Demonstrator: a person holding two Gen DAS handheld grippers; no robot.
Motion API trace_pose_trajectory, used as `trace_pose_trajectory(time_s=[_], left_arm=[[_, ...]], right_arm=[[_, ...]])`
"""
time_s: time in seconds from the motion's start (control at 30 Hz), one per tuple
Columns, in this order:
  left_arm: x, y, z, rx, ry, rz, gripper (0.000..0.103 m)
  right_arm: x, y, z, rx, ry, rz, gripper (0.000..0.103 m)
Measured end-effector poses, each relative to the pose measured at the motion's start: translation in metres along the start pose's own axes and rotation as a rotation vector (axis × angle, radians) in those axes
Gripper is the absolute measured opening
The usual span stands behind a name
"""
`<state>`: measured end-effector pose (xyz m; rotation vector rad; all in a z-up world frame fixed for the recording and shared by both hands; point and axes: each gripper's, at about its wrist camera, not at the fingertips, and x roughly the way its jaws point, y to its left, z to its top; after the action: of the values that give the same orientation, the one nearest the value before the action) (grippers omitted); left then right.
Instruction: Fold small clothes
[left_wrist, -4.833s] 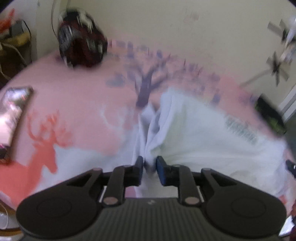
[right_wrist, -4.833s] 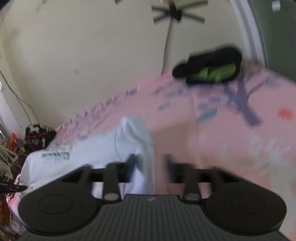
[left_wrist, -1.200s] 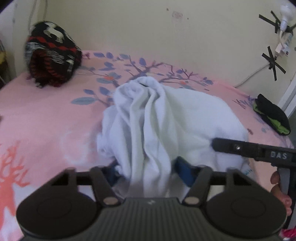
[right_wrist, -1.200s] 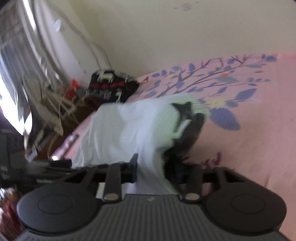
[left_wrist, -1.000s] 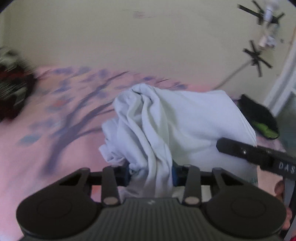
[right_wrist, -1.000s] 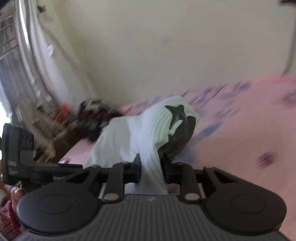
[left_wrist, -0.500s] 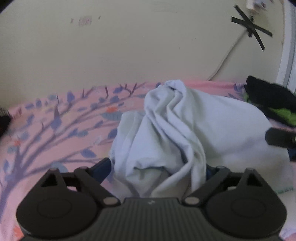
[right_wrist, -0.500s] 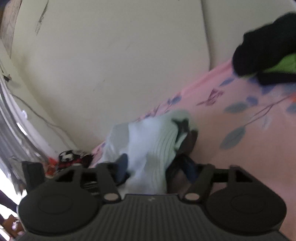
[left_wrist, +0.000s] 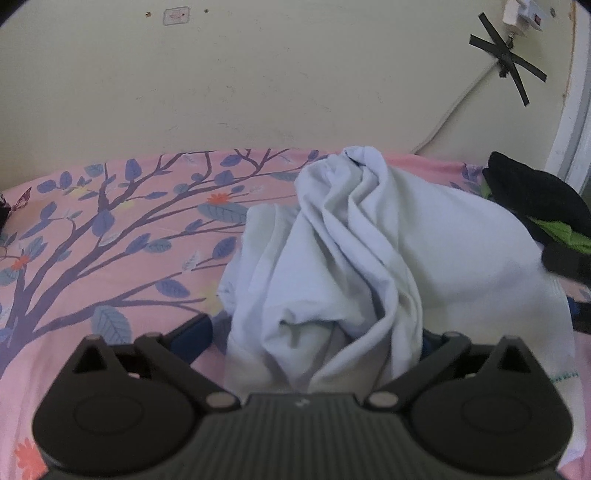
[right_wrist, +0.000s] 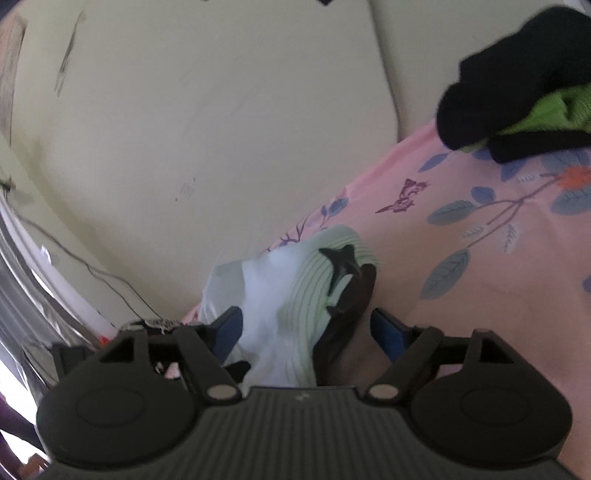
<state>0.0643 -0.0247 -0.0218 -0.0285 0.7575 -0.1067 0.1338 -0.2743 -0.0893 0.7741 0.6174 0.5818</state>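
Note:
A white T-shirt (left_wrist: 354, 251) lies bunched in folds on the pink bedsheet (left_wrist: 110, 266). My left gripper (left_wrist: 314, 332) is open, its jaws spread wide on either side of the shirt's near folds. In the right wrist view the shirt's ribbed collar end (right_wrist: 306, 288) with a dark print lies between the spread jaws of my right gripper (right_wrist: 306, 332), which is open. The tip of the right gripper (left_wrist: 565, 262) shows at the right edge of the left wrist view.
A black and green garment (left_wrist: 535, 199) lies at the bed's far right corner, also in the right wrist view (right_wrist: 524, 81). The cream wall (left_wrist: 258, 74) runs behind the bed, with a taped cable (left_wrist: 506, 62).
Both grippers, shut on the shirt a second ago, have opened wide and let it go. The shirt has settled onto the bed further right, near the black garment.

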Motion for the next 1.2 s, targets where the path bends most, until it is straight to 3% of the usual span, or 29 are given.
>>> trace_pose_trajectory(time_s=[0.37, 0.73, 0.87, 1.13, 1.2], left_arm=[[-0.002, 0.000, -0.001, 0.047, 0.011, -0.023, 0.103], [-0.011, 0.017, -0.003, -0.037, -0.007, -0.122, 0.103], [-0.010, 0.014, -0.003, -0.017, -0.001, -0.110, 0.103], [-0.010, 0.030, 0.003, -0.063, 0.013, -0.094, 0.102], [-0.010, 0.028, 0.003, -0.054, 0.014, -0.090, 0.098]], right_arm=[[-0.004, -0.002, 0.002, 0.018, -0.006, 0.026, 0.079], [-0.019, 0.022, -0.024, -0.090, 0.011, -0.103, 0.085], [-0.014, 0.027, -0.029, -0.125, 0.025, -0.137, 0.085], [-0.003, 0.032, -0.026, -0.108, 0.055, -0.123, 0.085], [0.007, 0.039, -0.029, -0.115, 0.074, -0.111, 0.084]])
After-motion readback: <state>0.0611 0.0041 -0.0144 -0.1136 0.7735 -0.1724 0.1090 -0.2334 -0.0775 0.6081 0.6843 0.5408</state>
